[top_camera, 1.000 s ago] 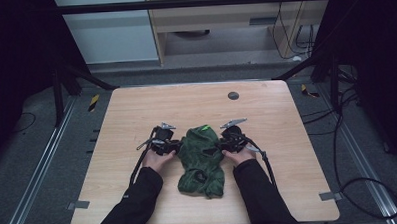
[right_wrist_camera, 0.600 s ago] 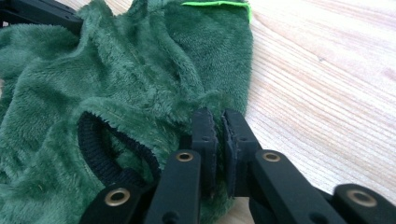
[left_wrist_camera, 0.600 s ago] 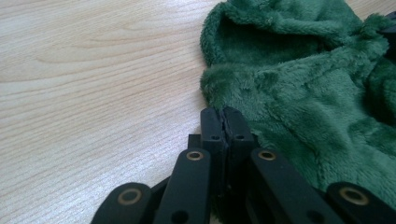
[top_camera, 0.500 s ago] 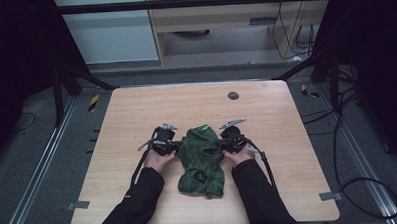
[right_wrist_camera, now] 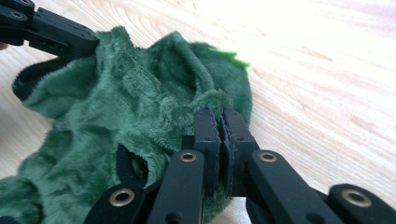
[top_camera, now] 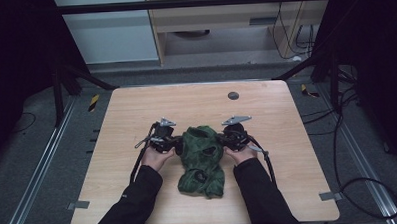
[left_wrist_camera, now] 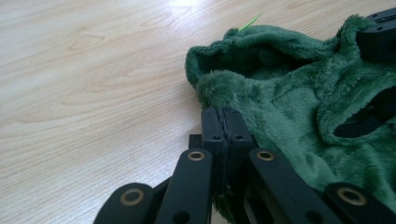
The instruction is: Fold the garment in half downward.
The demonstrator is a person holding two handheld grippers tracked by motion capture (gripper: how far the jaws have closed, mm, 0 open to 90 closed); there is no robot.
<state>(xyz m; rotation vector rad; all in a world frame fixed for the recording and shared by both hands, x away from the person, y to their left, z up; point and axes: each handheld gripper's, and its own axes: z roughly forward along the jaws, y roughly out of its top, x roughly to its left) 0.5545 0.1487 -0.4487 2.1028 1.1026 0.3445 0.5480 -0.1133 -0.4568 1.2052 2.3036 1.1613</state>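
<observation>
One fuzzy green garment sits crumpled in the lower middle of the high view, on the near half of the wooden table. Black-trimmed openings show in its pile, and a sliver of brighter green peeks out at its far edge in both gripper views.

Left gripper is right against the cloth's left edge, and in its own view the jaws have just been closing and now stand pressed together, pinching a fold of the plush fabric. Right gripper mirrors it on the right edge; its jaws have likewise just been closing, clamped on a bunched ridge of the pile.

Both hands come in from the bottom of the frame, dark sleeves flanking the garment. Farther up, a small dark round disc lies near the table's far edge, well apart from everything.
</observation>
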